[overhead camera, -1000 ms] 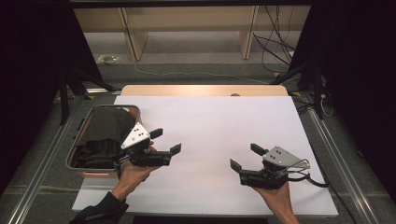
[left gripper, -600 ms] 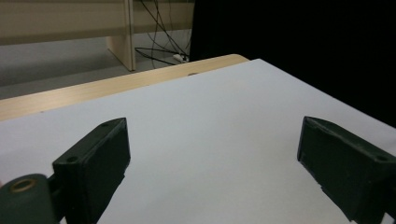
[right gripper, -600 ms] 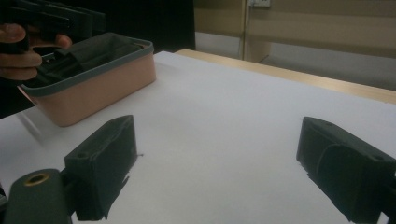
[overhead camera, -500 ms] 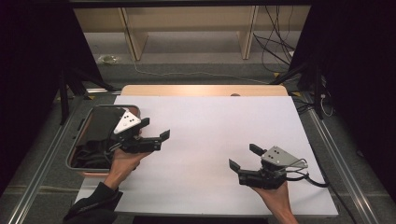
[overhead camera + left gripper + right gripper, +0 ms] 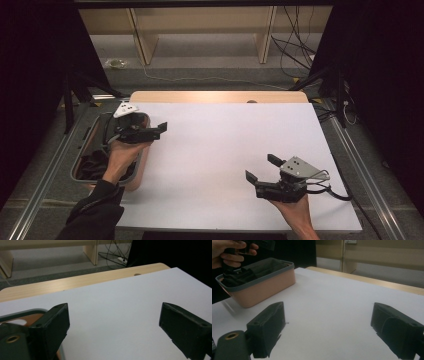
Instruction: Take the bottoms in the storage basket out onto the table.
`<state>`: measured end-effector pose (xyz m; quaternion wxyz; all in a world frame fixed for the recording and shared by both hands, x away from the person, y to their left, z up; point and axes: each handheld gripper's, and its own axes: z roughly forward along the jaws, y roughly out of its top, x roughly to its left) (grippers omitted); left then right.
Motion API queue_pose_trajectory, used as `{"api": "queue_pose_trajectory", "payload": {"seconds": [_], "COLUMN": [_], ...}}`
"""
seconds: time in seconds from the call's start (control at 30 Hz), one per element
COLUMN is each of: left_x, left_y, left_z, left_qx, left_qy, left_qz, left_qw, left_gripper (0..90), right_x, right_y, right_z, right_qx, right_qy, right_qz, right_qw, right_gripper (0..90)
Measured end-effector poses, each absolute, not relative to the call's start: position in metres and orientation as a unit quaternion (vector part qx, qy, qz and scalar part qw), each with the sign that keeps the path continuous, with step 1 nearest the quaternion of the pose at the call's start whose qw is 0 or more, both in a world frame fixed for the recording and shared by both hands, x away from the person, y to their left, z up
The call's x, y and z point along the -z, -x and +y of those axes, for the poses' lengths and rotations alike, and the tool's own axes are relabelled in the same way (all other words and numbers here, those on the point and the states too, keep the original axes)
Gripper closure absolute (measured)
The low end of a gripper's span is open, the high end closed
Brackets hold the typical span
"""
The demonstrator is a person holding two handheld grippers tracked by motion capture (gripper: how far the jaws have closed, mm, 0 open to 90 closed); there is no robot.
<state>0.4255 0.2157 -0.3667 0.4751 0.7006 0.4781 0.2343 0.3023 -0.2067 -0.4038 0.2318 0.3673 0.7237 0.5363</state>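
Left hand-held gripper [image 5: 159, 128] farther over dark-filled bin [image 5: 134, 176]

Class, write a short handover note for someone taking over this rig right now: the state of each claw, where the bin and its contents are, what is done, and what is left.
Left claw: open, holding nothing, raised over the inner rim of the pink bin, jaws pointing across the table.
Right claw: open, holding nothing, at the near right of the white table surface.
Bin: at the table's left edge, grey rim, with dark cloth bundled inside.
Done: nothing has been laid out on the white surface.
Left: probably reach the left claw down into the bin, grip the cloth and bring it onto the table; the right claw stands free to help.
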Motion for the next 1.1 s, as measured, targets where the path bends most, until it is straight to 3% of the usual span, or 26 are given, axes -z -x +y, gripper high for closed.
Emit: {"api": "queue_pose_trajectory", "payload": {"seconds": [0.67, 1.1], "left_x": [0.377, 0.391], "left_y": [-0.435, -0.443], "left_z": [0.284, 0.289], "left_qx": [-0.252, -0.219], "left_qy": [-0.711, -0.713], "left_qz": [0.562, 0.601], "left_qw": [0.339, 0.287], "left_gripper": [9.0, 8.8], "right_x": [0.402, 0.403], "right_y": [-0.302, -0.303], "right_z": [-0.208, -0.207], "right_qx": [-0.538, -0.533], "right_qy": [-0.364, -0.365], "right_qz": [0.724, 0.728], "right_qw": [0.230, 0.230], "right_gripper": [13.4, 13.4]}}
